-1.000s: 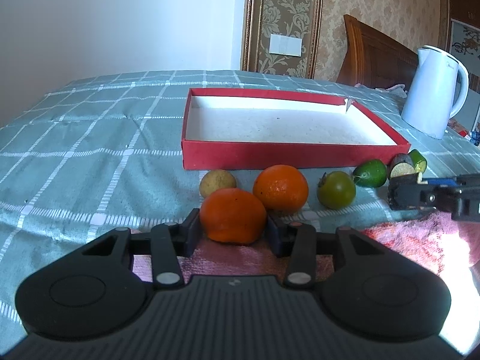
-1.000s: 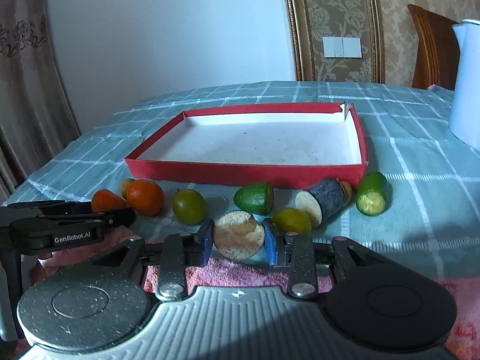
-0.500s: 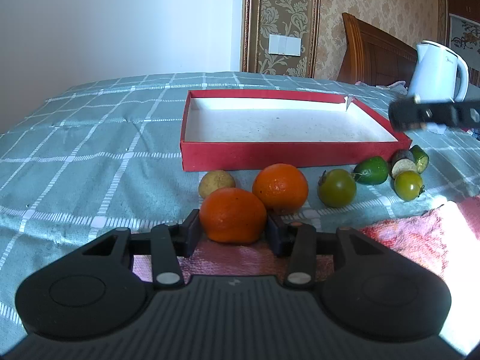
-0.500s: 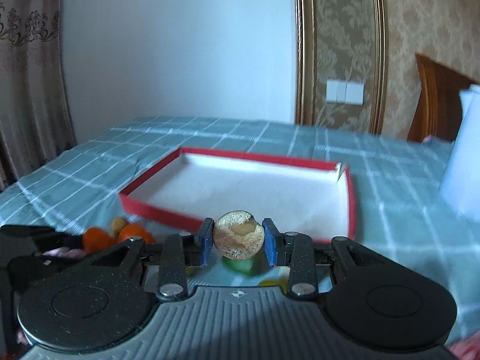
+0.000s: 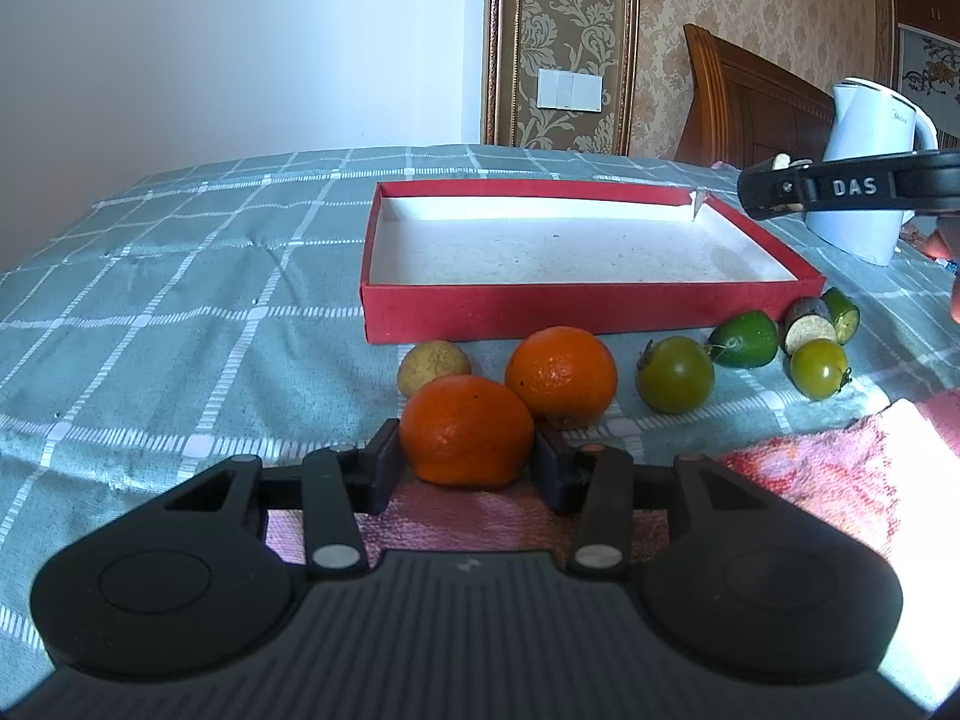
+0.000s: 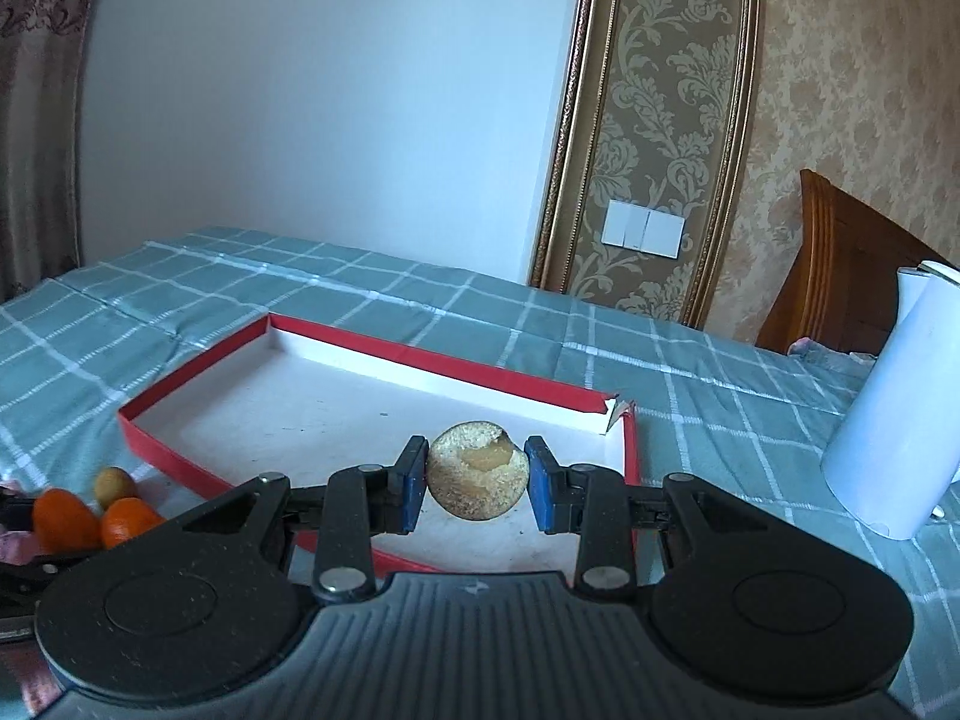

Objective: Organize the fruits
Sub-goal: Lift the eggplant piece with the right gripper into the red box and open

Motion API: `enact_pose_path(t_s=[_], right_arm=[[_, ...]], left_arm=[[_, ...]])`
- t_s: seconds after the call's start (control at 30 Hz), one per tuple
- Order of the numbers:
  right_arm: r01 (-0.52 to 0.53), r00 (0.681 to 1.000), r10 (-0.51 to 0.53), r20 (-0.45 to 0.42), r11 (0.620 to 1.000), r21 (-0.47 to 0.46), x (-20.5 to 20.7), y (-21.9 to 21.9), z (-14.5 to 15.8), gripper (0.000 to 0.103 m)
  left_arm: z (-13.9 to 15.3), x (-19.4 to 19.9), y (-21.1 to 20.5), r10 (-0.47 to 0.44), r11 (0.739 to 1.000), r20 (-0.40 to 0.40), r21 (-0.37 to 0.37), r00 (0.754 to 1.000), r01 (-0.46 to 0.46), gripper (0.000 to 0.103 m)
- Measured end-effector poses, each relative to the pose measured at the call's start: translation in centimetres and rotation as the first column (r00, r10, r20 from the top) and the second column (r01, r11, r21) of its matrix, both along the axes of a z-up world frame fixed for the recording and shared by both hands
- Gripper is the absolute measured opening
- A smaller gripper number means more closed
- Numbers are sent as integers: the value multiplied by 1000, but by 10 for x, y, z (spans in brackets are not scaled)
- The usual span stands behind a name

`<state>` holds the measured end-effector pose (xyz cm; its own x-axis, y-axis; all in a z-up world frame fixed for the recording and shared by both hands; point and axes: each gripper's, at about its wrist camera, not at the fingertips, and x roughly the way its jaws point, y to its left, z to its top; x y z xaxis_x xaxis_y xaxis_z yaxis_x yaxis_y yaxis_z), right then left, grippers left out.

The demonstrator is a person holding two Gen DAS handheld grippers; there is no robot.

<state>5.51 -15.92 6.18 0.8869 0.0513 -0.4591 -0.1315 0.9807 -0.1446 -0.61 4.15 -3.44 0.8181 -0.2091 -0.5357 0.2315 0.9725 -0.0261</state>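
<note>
Now we hold a fruit in each tool: the right gripper (image 6: 477,483) has its blue pads pressed on a pale, cut fruit half (image 6: 478,469), carried in the air over the near right part of the red tray (image 6: 198,373), while the left gripper (image 5: 467,461) is closed on an orange (image 5: 467,429) that sits low at the edge of the pink towel (image 5: 822,480).

We judge the step in hand to be setting the cut half down inside the tray — its white floor is bare, so any spot is free. To do it well, we would carry the half well past the near wall, lower it until it nearly touches the floor, and only then part the pads, so it neither drops nor rolls back over the low wall. Keeping the cut face up would stop it smearing the liner.

On the green checked cloth (image 5: 180,312), just in front of the tray, wait a second orange (image 5: 561,375), a small yellowish fruit (image 5: 434,365), two green round fruits (image 5: 675,375) and some green cut pieces (image 5: 744,339). A white kettle (image 6: 888,420) stands to the tray's right — we would keep the right arm clear of it.
</note>
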Motion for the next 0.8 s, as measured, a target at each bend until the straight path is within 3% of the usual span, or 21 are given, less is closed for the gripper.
enact_pose_path(t_s=[0.27, 0.47, 0.7, 0.8], right_arm=[[21, 1000, -21, 9, 999, -35, 10, 0, -8, 34], [33, 999, -34, -32, 999, -30, 26, -2, -19, 34], [65, 982, -48, -185, 994, 90, 58, -18, -45, 34], [74, 983, -53, -178, 991, 111, 58, -20, -46, 34]], left_arm=[[0, 1, 0, 1, 1000, 2, 5, 1000, -1, 43], [0, 1, -1, 0, 1000, 6, 16, 1000, 0, 43], [-1, 1, -3, -4, 1000, 11, 26, 1000, 4, 42], [-1, 1, -3, -4, 1000, 12, 28, 1000, 4, 42]])
